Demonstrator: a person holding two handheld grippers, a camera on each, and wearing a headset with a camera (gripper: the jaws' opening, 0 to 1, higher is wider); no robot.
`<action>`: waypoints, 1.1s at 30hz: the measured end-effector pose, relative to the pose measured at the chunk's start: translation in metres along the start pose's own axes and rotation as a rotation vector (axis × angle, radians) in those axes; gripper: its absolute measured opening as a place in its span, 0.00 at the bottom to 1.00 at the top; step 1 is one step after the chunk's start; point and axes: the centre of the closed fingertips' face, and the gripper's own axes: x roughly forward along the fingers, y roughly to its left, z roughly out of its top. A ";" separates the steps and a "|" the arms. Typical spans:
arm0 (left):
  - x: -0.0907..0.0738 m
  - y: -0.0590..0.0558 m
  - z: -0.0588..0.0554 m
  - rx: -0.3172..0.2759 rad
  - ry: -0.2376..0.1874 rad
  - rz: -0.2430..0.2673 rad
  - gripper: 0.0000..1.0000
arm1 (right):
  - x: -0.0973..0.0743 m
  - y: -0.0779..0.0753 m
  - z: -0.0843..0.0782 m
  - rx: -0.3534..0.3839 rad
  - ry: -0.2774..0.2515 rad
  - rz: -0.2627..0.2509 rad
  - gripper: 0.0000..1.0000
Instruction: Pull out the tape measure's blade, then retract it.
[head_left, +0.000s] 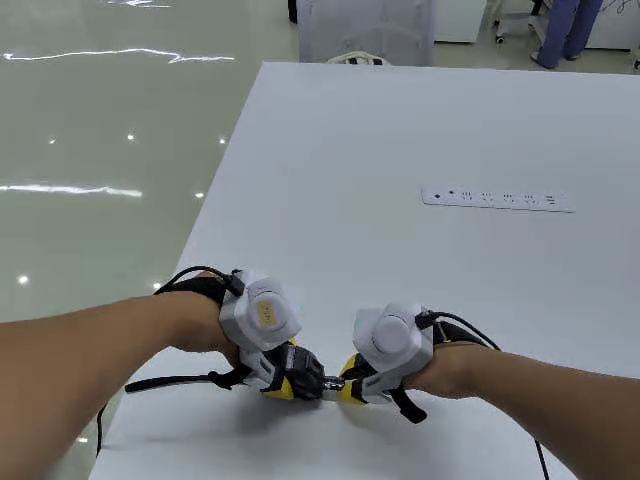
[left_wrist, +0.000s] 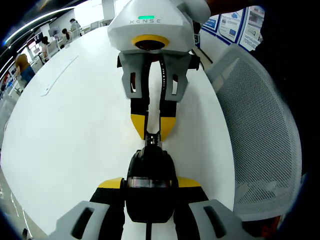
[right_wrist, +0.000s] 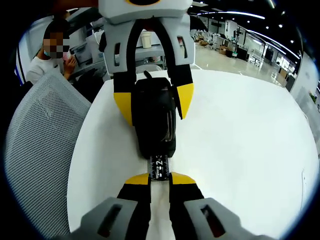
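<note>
A white counter (head_left: 400, 140) runs from the bottom of the head view to its top, with glossy floor (head_left: 100, 120) down the left of the frame. Nearest, at bottom centre of that view, two grippers meet tip to tip, close together.

The left gripper (left_wrist: 150, 182) is clamped on the black case of the tape measure (left_wrist: 150, 170), with one yellow-tipped jaw on each side. The case sits at lower centre of the left gripper view. Whether it rests on the counter or hangs just above it, I cannot tell.

The right gripper (right_wrist: 160, 179) is pinched on the blade (right_wrist: 159, 167). At lower centre of the right gripper view, a short stretch with printed markings shows between its jaws and the mouth of the case. Only a little of the blade is drawn out.

A grey mesh chair (left_wrist: 260, 130) stands beside the counter edge, on the right of the left gripper view. Farther up the counter, right of middle in the head view, a white power strip (head_left: 497, 199) lies flat, well apart from the grippers. A person (head_left: 560, 30) stands on the floor in the upper right corner.
</note>
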 end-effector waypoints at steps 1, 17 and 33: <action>0.000 0.000 0.000 -0.001 0.000 0.000 0.34 | 0.000 0.000 0.000 0.000 0.002 0.001 0.12; 0.000 0.001 0.000 -0.007 0.000 -0.002 0.34 | -0.008 -0.002 -0.010 0.003 0.043 0.003 0.12; 0.000 0.001 -0.001 -0.016 0.009 -0.006 0.34 | -0.014 -0.004 -0.016 0.005 0.063 -0.002 0.12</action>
